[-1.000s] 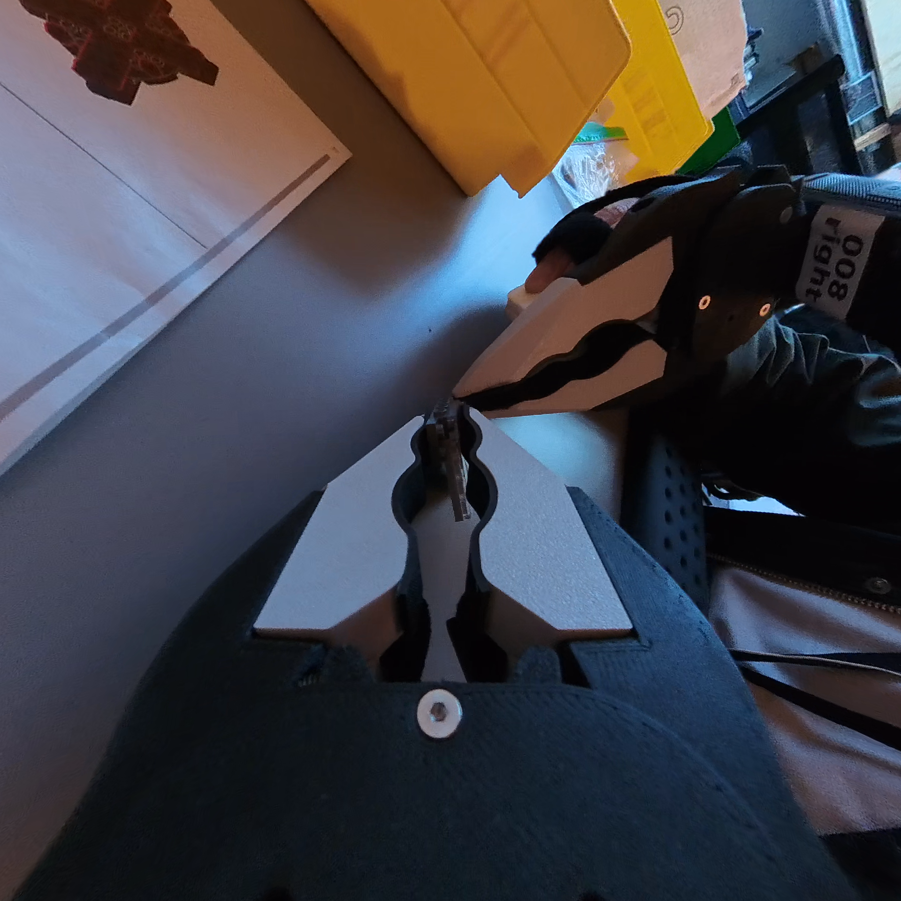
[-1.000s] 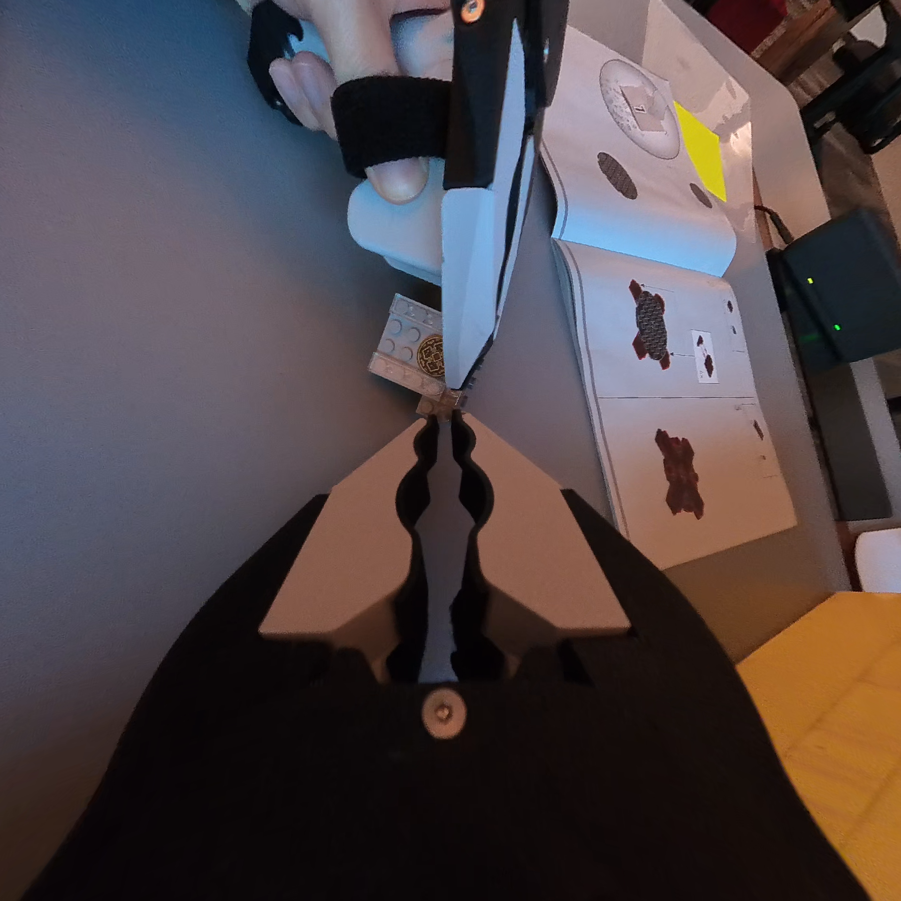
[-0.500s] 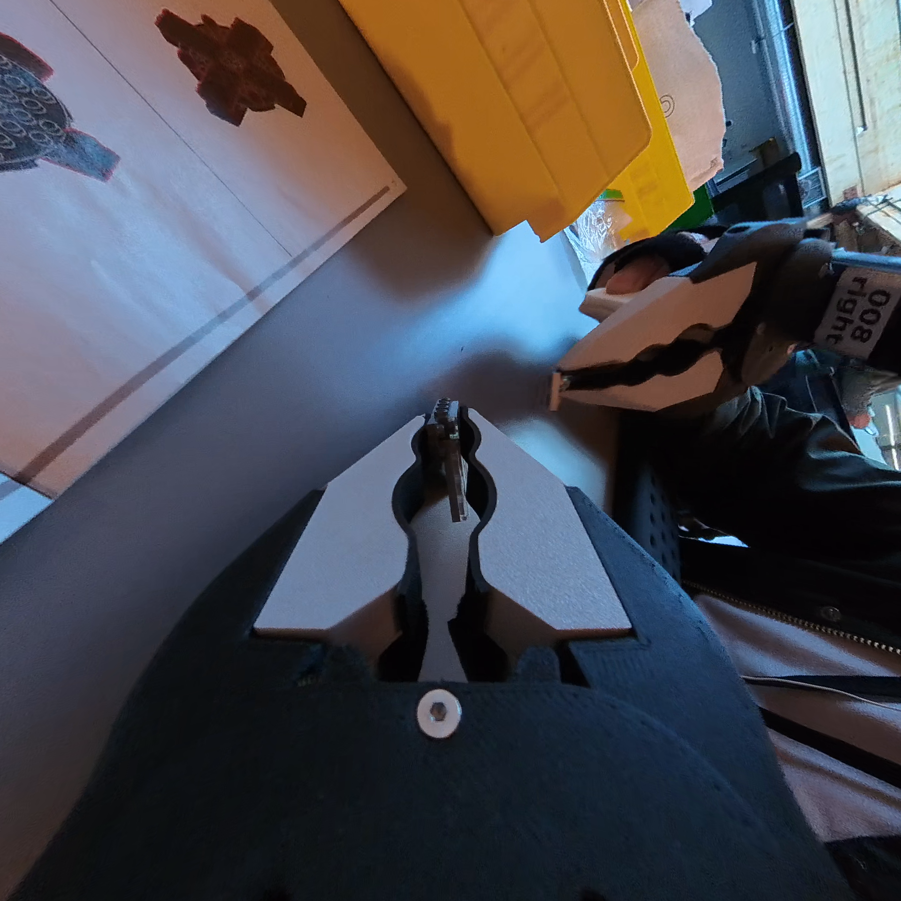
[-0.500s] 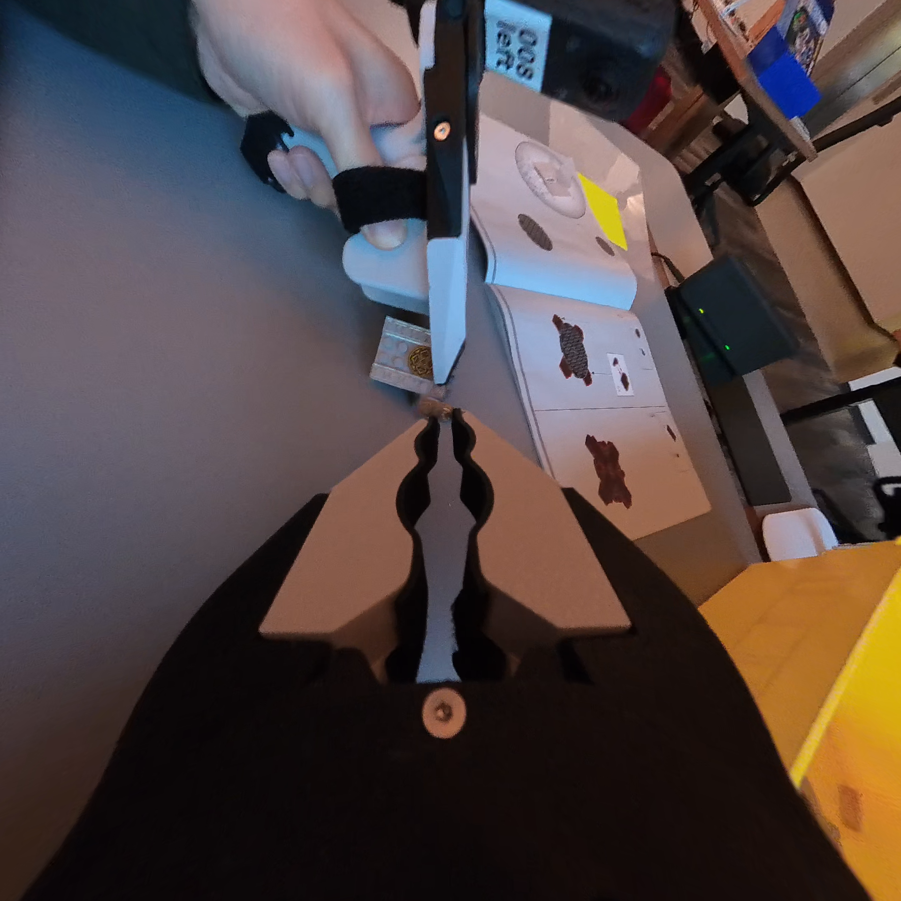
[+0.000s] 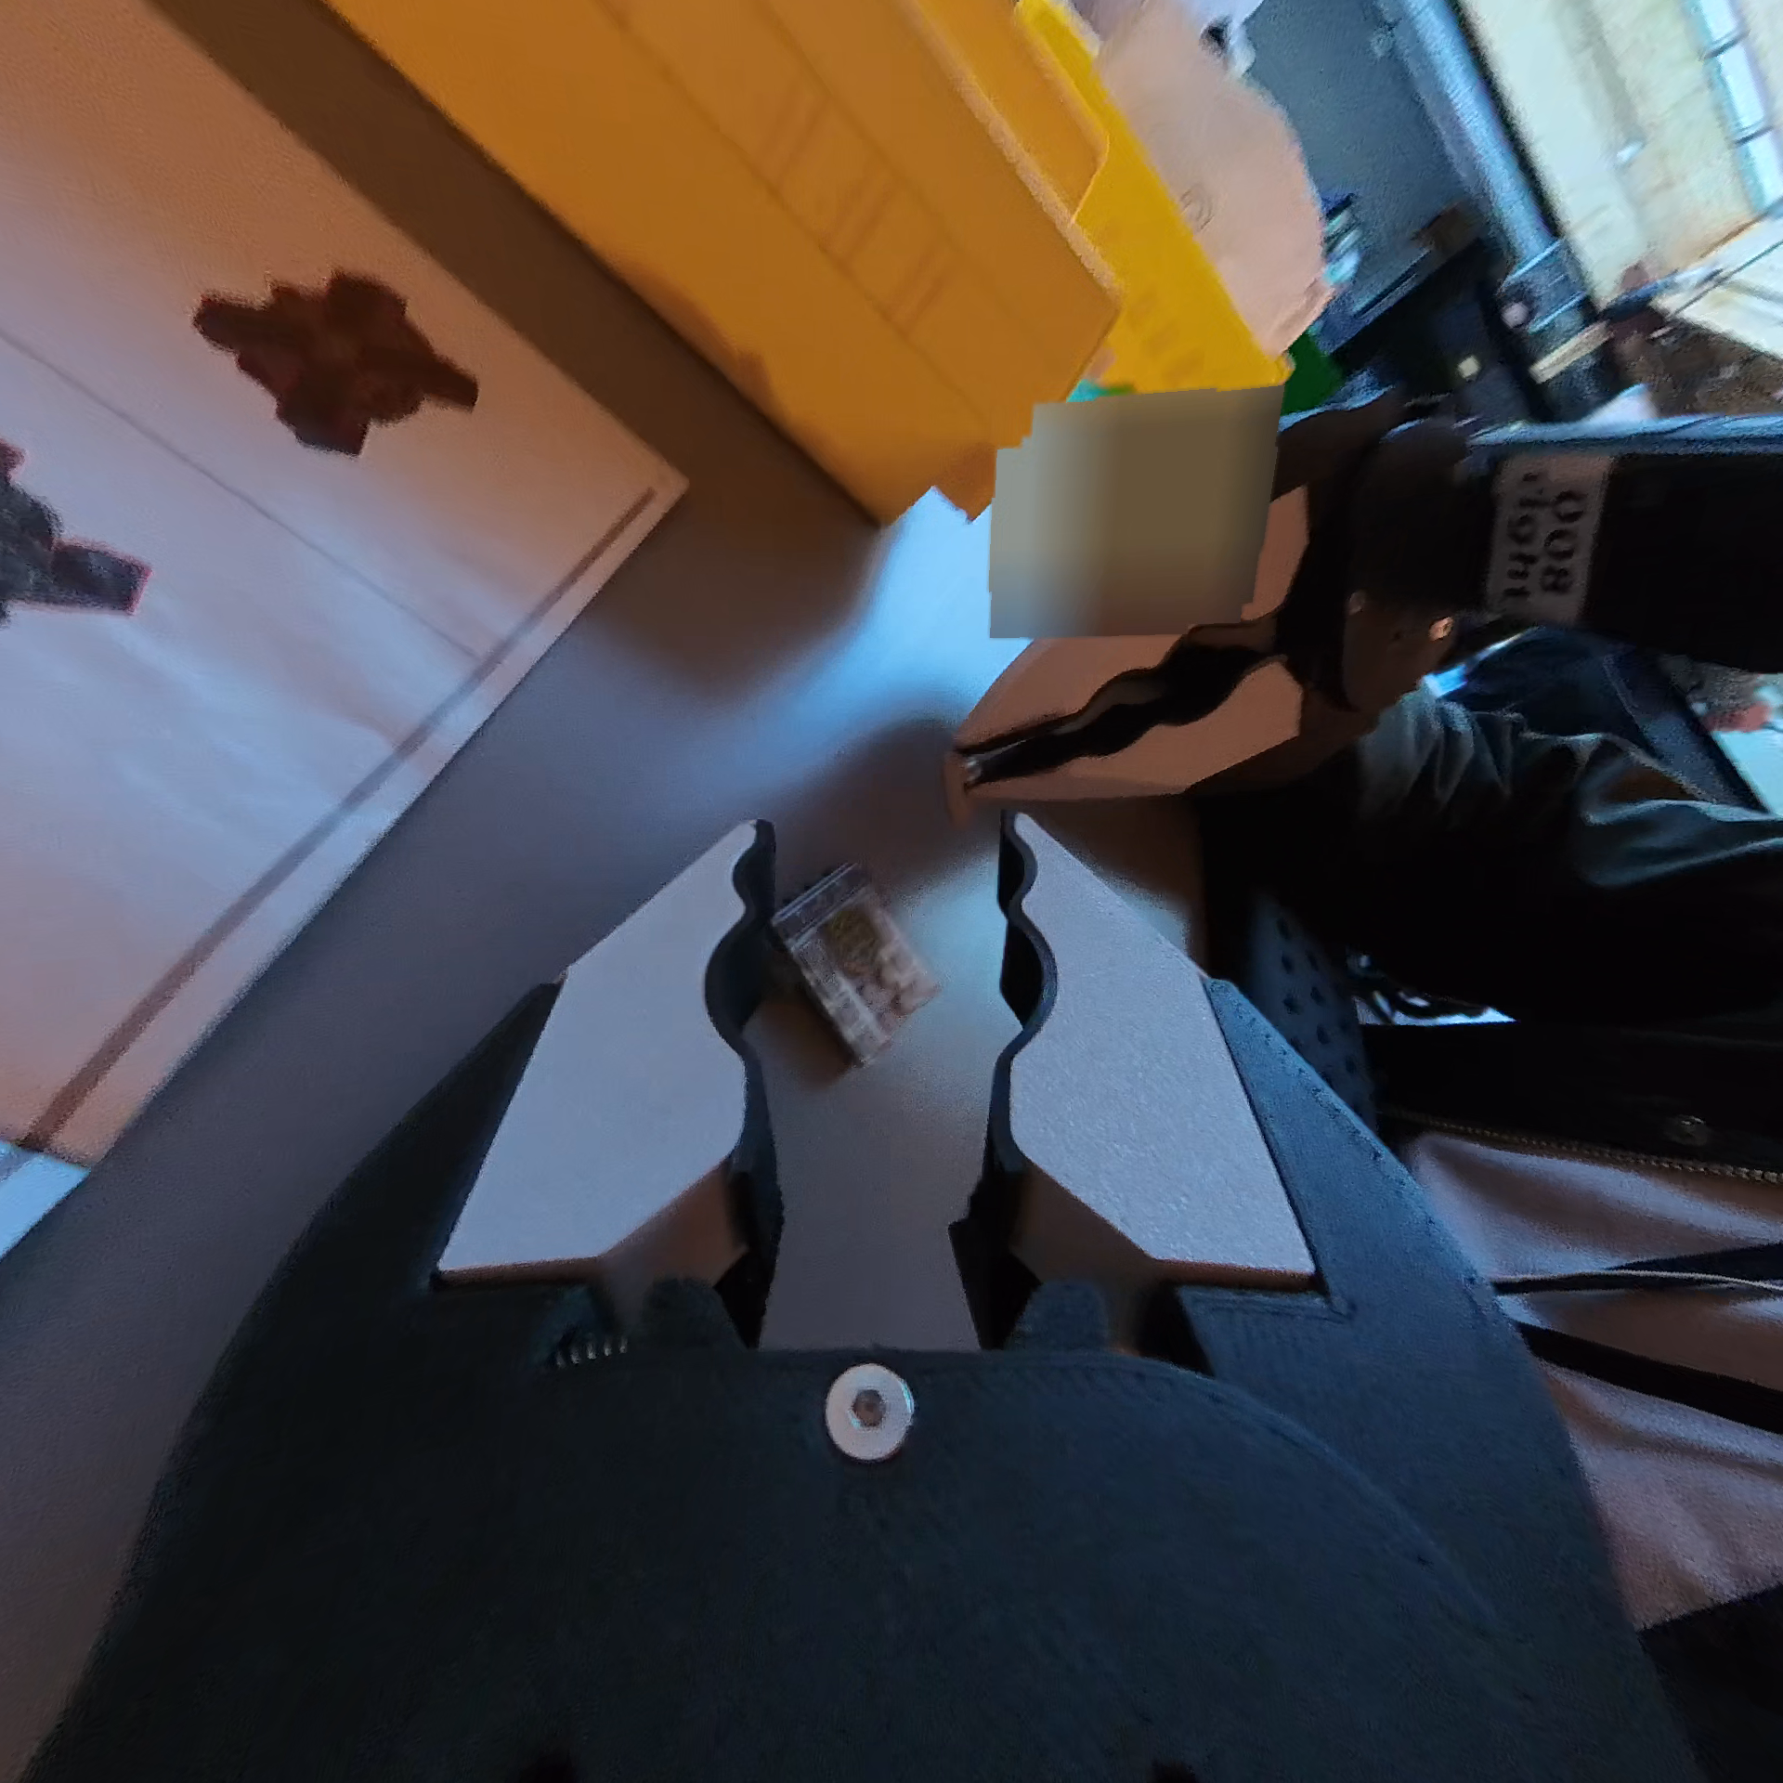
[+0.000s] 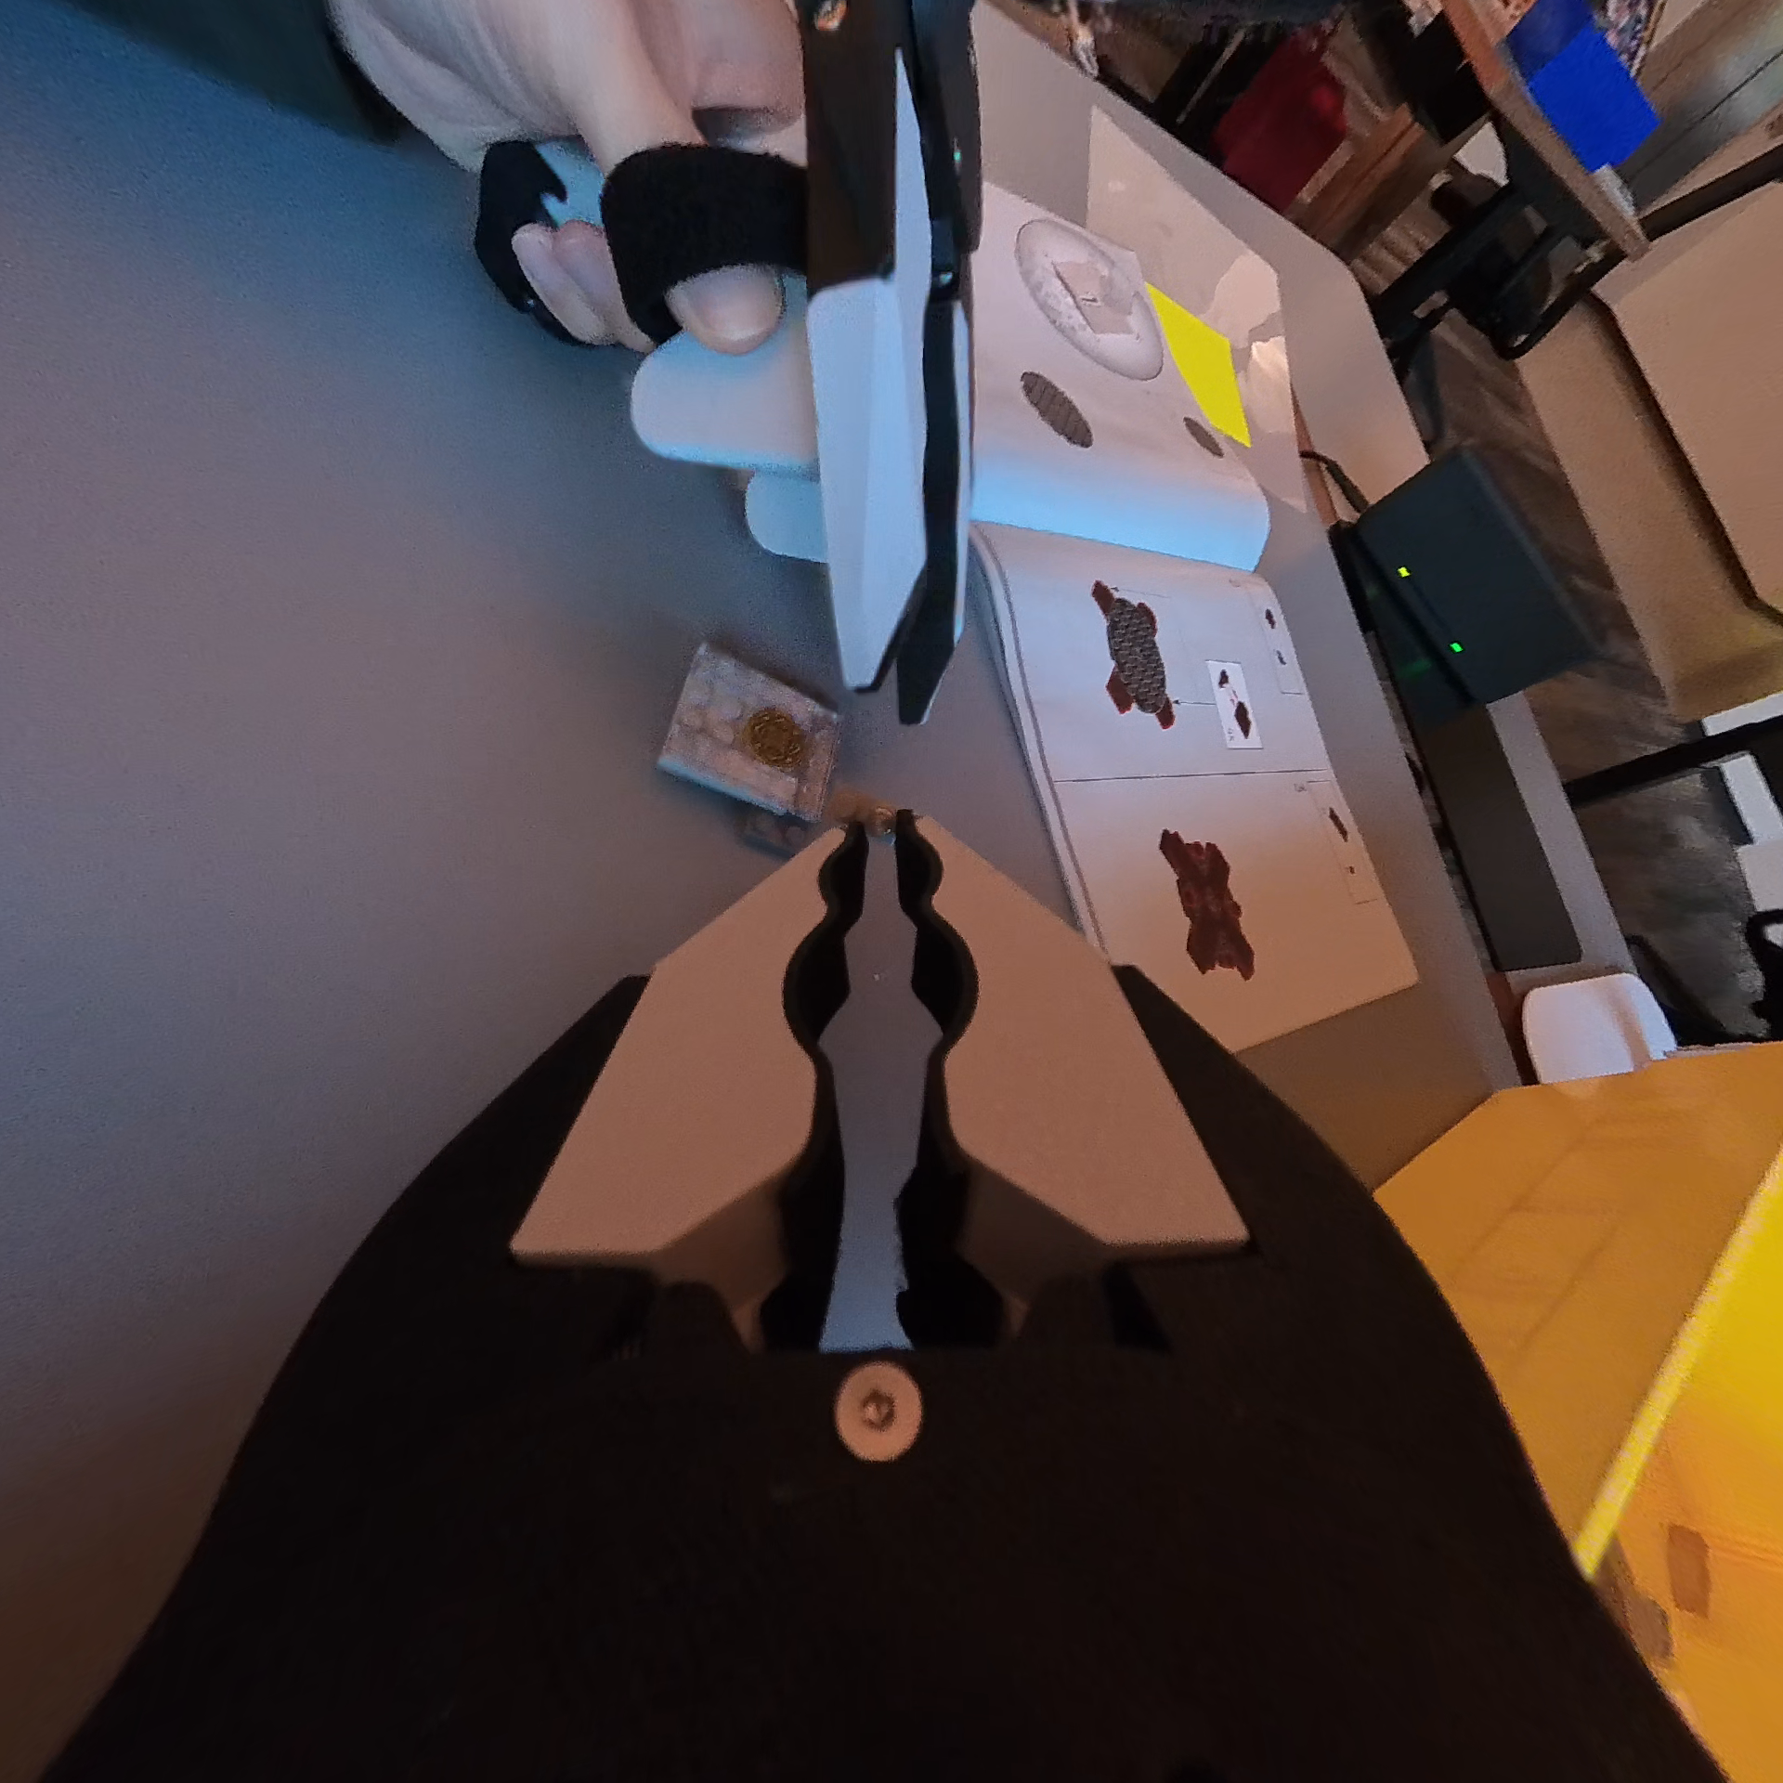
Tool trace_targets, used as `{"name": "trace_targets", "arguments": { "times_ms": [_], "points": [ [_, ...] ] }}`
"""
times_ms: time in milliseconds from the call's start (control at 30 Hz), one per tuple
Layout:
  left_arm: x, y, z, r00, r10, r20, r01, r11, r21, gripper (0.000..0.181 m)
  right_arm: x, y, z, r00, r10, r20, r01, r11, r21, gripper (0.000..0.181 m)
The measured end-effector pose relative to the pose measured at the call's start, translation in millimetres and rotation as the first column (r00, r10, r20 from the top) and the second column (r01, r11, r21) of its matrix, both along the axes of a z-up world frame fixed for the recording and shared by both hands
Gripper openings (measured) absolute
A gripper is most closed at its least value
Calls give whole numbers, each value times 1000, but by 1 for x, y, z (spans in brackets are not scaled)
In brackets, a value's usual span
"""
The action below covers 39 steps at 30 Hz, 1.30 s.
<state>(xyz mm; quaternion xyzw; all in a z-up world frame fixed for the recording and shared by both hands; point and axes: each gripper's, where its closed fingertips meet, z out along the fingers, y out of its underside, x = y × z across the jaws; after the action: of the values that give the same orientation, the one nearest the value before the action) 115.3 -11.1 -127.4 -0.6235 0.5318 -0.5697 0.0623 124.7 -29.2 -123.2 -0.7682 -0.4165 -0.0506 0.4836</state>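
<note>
Clear plate [image 5: 854,960] between wide left tongs [image 5: 883,839]

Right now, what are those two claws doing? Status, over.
Left gripper open, above clear studded plate on grey table. Right gripper shut on a tiny piece. Nothing between them.

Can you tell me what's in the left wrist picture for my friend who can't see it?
The left gripper is open over a grey table, with a small clear studded brick plate lying between its fingers. The right gripper is nearly shut just beyond, near yellow bins and an open instruction booklet.
</note>
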Motion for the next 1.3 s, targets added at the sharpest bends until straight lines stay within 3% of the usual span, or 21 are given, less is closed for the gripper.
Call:
{"name": "trace_targets", "arguments": {
  "times_ms": [133, 267, 567, 667, 933, 1033, 1067, 1133, 1200, 1300],
  "points": [
    [-2, -17, 23, 990, -77, 118, 89, 991, -101, 23, -3, 1, 10, 1000, 2, -22, -1, 999, 47, 6],
    [-2, -26, 20, 986, -115, 118, 127, 986, -103, 3, -11, 0, 18, 999, 28, -45, -24, 997, 79, 6],
    [-3, -30, 14, 988, -129, 80, 136, 986, -96, 3, -16, -1, 15, 999, 46, -24, -44, 996, 73, 6],
    [-4, -32, 12, 988, -143, 65, 145, 989, -34, 2, -17, -3, 13, 998, 55, -27, -54, 997, 51, 5],
    [-8, -33, 11, 984, -171, 57, 160, 974, 158, 3, -20, -6, 14, 973, 57, -222, -68, 997, -44, 3],
    [-9, -14, -18, 992, -111, -61, 126, 925, 358, 3, -23, -9, 42, 922, 89, -377, -95, 995, 3, 0],
    [-9, -17, -18, 991, -119, -54, 130, 933, 335, 3, -20, -9, 52, 911, 87, -403, -84, 996, 26, 0],
    [-6, -34, 4, 989, -149, 15, 145, 978, 150, 3, -9, -7, 45, 935, 43, -352, -44, 999, 7, 0],
    [-6, -33, 8, 990, -137, 42, 129, 980, 152, 3, -1, -9, 26, 956, 16, -293, -32, 998, -50, 0],
    [-8, -39, 8, 986, -165, 28, 163, 983, 79, 3, -7, -12, 19, 983, 95, -158, -94, 995, 14, 8]
  ]
}}
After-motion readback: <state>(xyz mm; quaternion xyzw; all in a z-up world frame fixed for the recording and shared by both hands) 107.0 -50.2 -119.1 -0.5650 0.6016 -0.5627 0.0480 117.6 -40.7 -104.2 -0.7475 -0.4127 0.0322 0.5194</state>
